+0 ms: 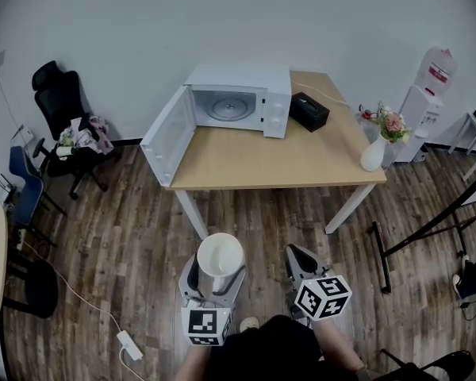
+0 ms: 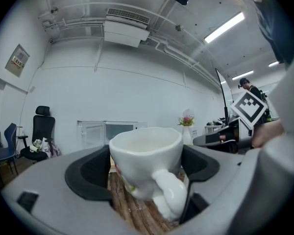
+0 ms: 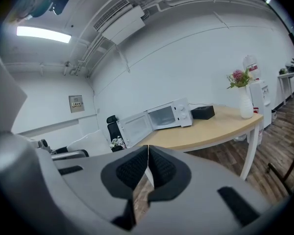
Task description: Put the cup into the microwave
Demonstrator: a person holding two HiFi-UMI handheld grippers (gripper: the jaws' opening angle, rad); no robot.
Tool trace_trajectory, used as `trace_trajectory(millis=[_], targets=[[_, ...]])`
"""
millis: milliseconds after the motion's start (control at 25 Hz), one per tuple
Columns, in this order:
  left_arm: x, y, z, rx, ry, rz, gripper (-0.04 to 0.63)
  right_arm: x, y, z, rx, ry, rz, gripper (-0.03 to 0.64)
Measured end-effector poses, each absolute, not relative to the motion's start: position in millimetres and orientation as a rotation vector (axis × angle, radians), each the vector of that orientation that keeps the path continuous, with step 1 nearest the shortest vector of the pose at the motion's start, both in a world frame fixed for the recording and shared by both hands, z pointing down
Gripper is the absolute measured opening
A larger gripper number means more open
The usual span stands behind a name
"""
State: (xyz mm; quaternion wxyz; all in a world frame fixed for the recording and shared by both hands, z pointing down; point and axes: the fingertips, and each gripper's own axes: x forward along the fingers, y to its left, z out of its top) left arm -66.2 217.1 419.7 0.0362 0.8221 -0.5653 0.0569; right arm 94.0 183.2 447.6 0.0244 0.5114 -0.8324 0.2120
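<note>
Left tongs (image 1: 216,279) grasp upright cup (image 1: 220,257), mouth up, handle toward person; right tongs (image 3: 148,150) clenched, empty

Setting: an office-type room. White walls, wood-pattern plank floor (image 1: 127,252). One light-wood table (image 1: 278,165) on white legs carried a white microwave (image 1: 239,78) with its door open, and a white vase of flowers (image 1: 374,151). A black swivel chair (image 1: 57,94) and a blue chair (image 1: 24,182) stood by the left wall; a water dispenser (image 1: 427,105) stood in the far right corner. Overhead: strip lights (image 2: 224,27), exposed pipes and an air-conditioning unit (image 2: 125,26). A framed notice (image 2: 17,61) hung on the wall.
</note>
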Motion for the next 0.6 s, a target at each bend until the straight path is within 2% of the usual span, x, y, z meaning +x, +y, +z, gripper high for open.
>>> trace_trajectory(millis=[600], targets=[[-80.0,214.7,417.4,2.505,-1.768,0.162,0.443,114.5,181.2,454.7,1.657,-2.503,0.697,-0.006]])
